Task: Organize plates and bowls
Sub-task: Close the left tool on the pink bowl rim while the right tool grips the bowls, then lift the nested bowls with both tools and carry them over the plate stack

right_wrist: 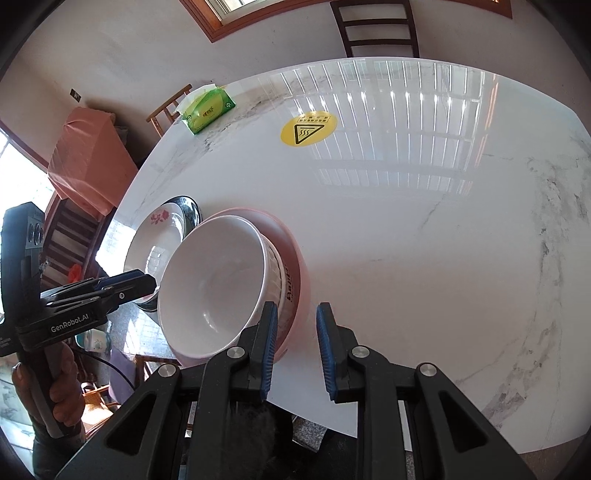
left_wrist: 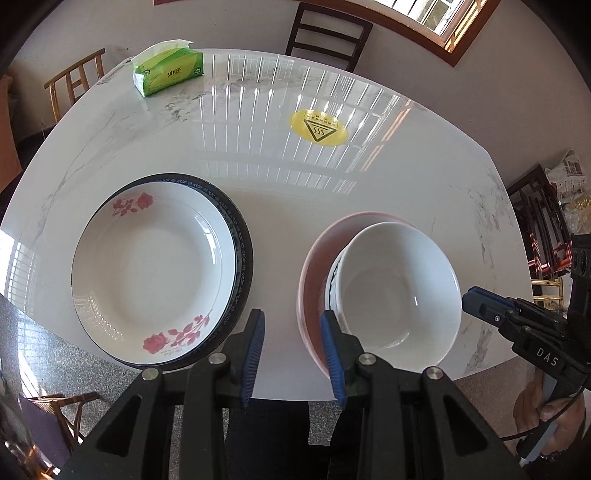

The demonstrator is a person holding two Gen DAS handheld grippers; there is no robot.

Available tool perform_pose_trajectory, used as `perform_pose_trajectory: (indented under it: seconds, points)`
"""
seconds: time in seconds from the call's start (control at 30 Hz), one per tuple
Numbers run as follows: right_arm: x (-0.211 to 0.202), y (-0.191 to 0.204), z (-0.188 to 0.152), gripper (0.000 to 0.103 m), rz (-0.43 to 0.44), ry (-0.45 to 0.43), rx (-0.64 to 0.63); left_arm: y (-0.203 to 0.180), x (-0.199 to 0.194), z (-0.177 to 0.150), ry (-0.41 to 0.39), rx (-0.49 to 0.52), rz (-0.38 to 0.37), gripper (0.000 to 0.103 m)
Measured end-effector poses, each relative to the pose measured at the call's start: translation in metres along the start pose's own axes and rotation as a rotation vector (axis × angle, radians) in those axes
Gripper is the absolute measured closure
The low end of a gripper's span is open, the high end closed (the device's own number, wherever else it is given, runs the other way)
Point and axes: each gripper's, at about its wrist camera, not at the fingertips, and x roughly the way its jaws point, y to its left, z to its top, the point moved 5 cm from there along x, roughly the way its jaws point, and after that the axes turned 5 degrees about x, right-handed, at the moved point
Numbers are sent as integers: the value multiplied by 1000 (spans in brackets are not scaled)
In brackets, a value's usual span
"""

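Note:
On the left of the white marble table [left_wrist: 280, 177], a white plate with red roses [left_wrist: 155, 266] lies on a dark blue-rimmed plate [left_wrist: 244, 258]. To its right, a plain white bowl [left_wrist: 399, 288] sits in a line-patterned bowl [left_wrist: 332, 284], both on a pink dish [left_wrist: 314, 266]. My left gripper [left_wrist: 293, 317] is open and empty over the gap between the two stacks. My right gripper [right_wrist: 297, 308] hangs beside the pink dish [right_wrist: 295, 266], its pads a little apart with only table between them. The white bowl [right_wrist: 214, 280] lies left of it.
A green tissue pack [left_wrist: 168, 72] lies at the far left of the table and a yellow heat-warning sticker [left_wrist: 318, 126] is stuck mid-table. Chairs stand at the far side [left_wrist: 328, 33] and far left [left_wrist: 74, 81]. A hand [left_wrist: 554, 413] holds the right gripper's handle.

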Motion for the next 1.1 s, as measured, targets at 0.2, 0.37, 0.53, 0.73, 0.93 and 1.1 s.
perform_pose_trajectory:
  seconds: [0.2, 0.37, 0.53, 0.73, 0.93, 1.1]
  points:
    - [13, 3, -3, 82, -31, 30, -12, 1, 13, -3, 30, -13, -12, 71]
    - [20, 1, -3, 82, -62, 39, -15, -1, 23, -4, 46, -15, -2, 71]
    - [20, 1, -1, 82, -79, 44, -16, -4, 37, -6, 75, -12, 16, 71]
    - [22, -2, -2, 82, -104, 81, -25, -9, 43, -6, 76, -6, 69, 70]
    - [33, -1, 1, 82, -154, 107, -44, -15, 43, -6, 79, 34, 102, 70]
    - [42, 0, 1, 78, -180, 122, -74, -14, 42, -6, 53, 36, 105, 70]
